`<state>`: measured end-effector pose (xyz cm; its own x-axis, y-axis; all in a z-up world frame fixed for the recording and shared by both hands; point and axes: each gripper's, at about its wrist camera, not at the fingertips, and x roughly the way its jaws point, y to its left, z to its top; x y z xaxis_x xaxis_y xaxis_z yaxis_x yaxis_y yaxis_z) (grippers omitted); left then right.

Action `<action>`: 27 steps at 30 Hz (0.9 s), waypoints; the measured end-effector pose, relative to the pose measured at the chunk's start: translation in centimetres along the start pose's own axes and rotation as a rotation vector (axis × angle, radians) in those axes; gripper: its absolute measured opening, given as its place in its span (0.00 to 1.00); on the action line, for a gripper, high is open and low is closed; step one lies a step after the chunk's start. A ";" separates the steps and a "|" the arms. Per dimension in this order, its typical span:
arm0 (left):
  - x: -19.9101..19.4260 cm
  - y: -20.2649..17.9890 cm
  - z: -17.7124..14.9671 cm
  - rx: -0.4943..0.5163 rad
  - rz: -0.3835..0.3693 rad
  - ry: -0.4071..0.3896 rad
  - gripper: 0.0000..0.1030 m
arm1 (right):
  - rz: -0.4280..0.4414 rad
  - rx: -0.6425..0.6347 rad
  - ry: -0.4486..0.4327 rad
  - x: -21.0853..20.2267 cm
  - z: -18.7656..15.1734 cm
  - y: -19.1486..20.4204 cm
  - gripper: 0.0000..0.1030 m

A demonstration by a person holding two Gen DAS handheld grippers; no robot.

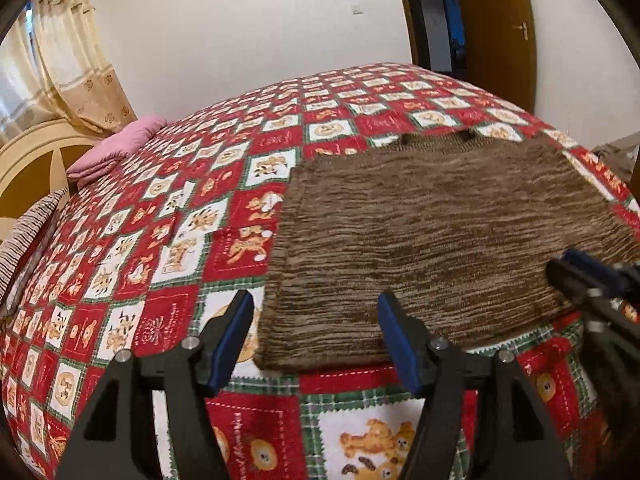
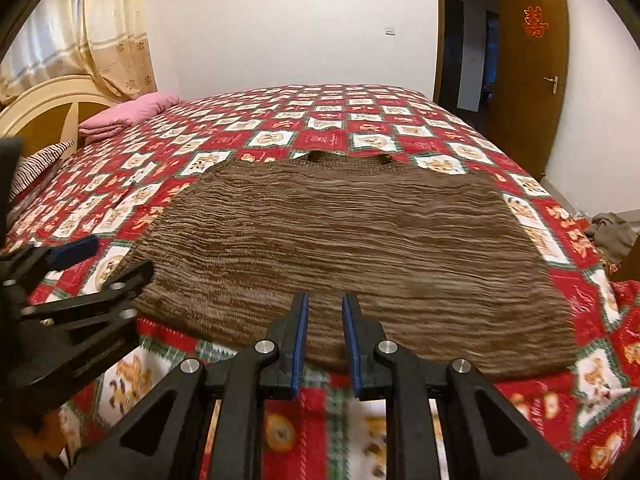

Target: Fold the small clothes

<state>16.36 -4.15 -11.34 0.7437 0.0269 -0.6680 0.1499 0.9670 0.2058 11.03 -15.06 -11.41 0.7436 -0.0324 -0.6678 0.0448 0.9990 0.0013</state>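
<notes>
A brown knitted garment (image 1: 432, 232) lies flat on the bed, its near hem toward me; it also shows in the right wrist view (image 2: 352, 248). My left gripper (image 1: 316, 308) is wide open, its jaws astride the garment's near left corner, a little above it. My right gripper (image 2: 325, 306) has its jaws a narrow gap apart, empty, over the middle of the near hem. The right gripper shows at the right edge of the left wrist view (image 1: 580, 272). The left gripper shows at the left of the right wrist view (image 2: 104, 260).
A red, white and green patchwork bedspread (image 2: 280, 128) covers the bed. A pink folded cloth (image 2: 128, 114) and a striped pillow (image 2: 40, 160) lie by the headboard at the left. More clothing (image 2: 612, 232) lies at the right. A wooden door (image 2: 532, 80) stands open.
</notes>
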 end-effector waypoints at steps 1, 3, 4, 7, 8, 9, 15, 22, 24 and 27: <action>-0.1 0.3 0.1 -0.009 -0.001 -0.003 0.65 | -0.019 -0.009 0.004 0.6 -0.1 0.3 0.18; 0.0 0.6 0.2 -0.020 -0.003 -0.006 0.65 | -0.018 -0.005 0.039 2.0 -0.7 0.2 0.18; 0.1 0.7 0.2 -0.024 -0.002 -0.007 0.65 | -0.009 0.006 0.075 3.0 -1.3 0.0 0.18; 0.5 0.9 0.3 -0.032 0.001 -0.004 0.65 | -0.005 0.009 0.054 2.7 -1.9 -0.1 0.18; 0.7 0.9 0.4 -0.034 0.001 -0.001 0.67 | -0.007 0.005 0.056 2.7 -1.9 0.0 0.18; 1.1 0.9 0.3 -0.035 0.002 0.003 0.70 | -0.008 0.003 0.054 2.7 -1.9 0.0 0.18; 4.1 2.9 -0.8 -0.126 -0.004 0.069 0.83 | 0.021 0.035 0.018 2.2 -2.5 -0.6 0.18; 4.6 5.5 -3.2 -0.425 -0.180 0.073 0.83 | 0.051 0.059 0.003 2.4 -2.7 -0.8 0.18; 4.3 4.7 -3.5 -0.445 -0.201 0.055 0.84 | 0.061 0.068 0.001 2.4 -2.8 -1.0 0.18; 4.5 4.1 -3.1 -0.482 -0.236 0.051 0.85 | 0.078 0.082 -0.002 2.4 -2.9 -1.3 0.18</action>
<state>18.26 0.77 -15.74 0.6913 -0.2047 -0.6930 -0.0158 0.9545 -0.2976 10.84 -16.32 -15.15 0.7482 0.0447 -0.6619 0.0416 0.9926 0.1141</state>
